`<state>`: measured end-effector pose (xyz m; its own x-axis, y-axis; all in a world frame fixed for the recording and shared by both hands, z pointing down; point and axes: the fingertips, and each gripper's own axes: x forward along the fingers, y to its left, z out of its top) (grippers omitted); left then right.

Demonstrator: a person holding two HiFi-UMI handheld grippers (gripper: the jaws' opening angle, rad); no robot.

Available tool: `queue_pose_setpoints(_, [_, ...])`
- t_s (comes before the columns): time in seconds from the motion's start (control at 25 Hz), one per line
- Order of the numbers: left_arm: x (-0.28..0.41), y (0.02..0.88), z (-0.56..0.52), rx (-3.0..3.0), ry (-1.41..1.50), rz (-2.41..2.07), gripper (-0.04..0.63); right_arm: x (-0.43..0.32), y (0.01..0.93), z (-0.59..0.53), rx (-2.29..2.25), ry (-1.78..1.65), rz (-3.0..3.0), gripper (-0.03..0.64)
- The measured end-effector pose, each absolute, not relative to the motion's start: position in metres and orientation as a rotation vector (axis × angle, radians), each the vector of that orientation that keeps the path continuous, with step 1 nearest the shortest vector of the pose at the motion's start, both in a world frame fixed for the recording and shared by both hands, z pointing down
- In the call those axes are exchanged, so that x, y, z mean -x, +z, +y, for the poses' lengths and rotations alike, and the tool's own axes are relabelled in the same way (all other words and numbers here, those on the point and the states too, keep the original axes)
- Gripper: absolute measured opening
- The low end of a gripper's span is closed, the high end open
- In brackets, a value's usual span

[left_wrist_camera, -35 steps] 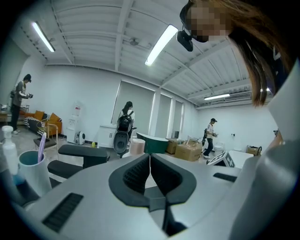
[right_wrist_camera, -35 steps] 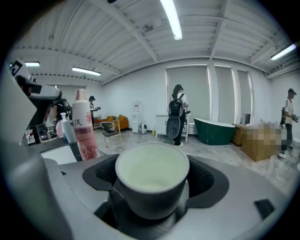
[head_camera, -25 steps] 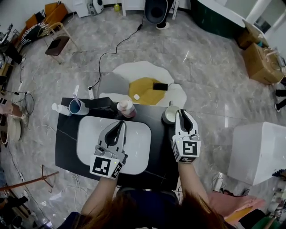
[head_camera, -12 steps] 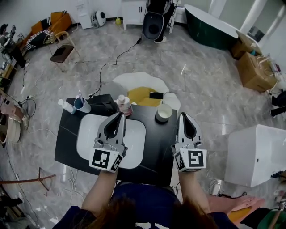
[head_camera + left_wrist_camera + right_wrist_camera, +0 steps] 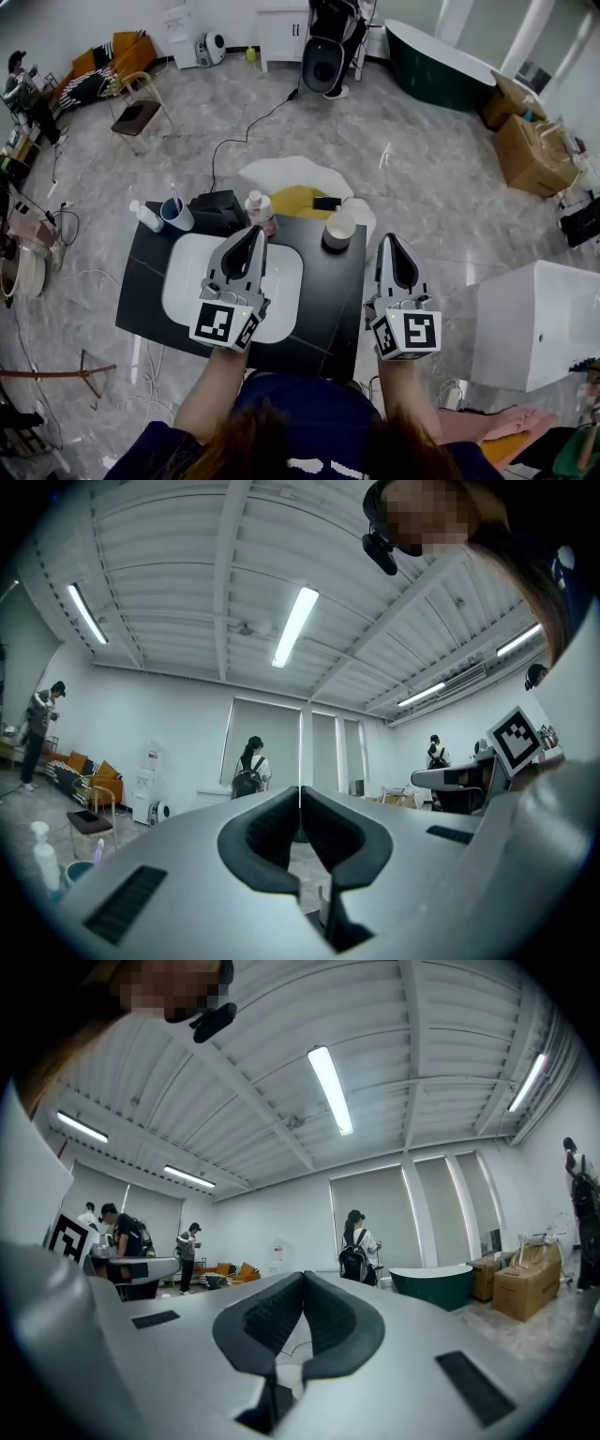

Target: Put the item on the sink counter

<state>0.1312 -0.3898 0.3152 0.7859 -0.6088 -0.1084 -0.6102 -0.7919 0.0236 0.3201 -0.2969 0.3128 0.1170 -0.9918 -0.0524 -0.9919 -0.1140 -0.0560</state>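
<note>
In the head view a white round jar stands on the black sink counter, near its back right corner. My right gripper is shut and empty, raised right of the jar and apart from it. My left gripper is shut and empty, held over the white basin. Both gripper views tilt upward: the left gripper and the right gripper show touching jaw tips against the ceiling and far room, with nothing between them.
At the counter's back stand a pink-capped bottle, a black box, a blue cup with a toothbrush and a small white bottle. A white block stands to the right. A rug lies behind the counter.
The right gripper let go of the white jar, shut, and drew back toward me and up. Both grippers rose and tilted upward; the jar stays on the counter.
</note>
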Motion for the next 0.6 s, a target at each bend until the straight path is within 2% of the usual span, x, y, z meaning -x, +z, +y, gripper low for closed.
queue_pose_setpoints(0.6, [-0.132,0.307,-0.371,2.946,0.17,1.015,0.025,-0.323,0.303,-0.283,2.268,-0.032,2.036,0.015])
